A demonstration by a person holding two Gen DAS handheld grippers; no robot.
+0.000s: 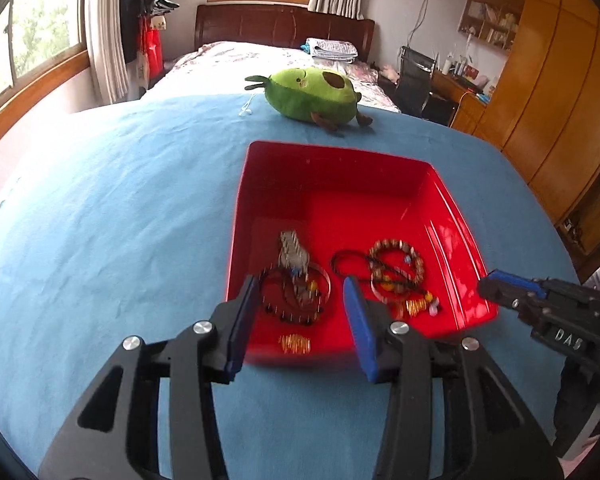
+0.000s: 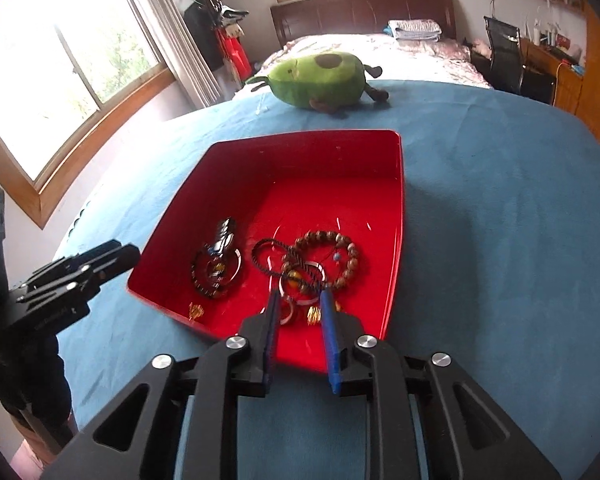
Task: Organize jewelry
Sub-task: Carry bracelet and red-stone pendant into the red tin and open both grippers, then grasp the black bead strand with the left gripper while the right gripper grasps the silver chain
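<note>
Blue cloth-covered bench carries a red rectangular plastic tray holding the jewelry: brown wooden bead bracelet, silver metal watch, black cord. Left gripper and right gripper hang over the tray's near rim, jaws spread, pinching nothing.

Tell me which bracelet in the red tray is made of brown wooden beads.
The wooden bead bracelet on the right side of the red tray, nearest the right claw. The bracelets beside the metal watch are dark beads and plain metal.
</note>
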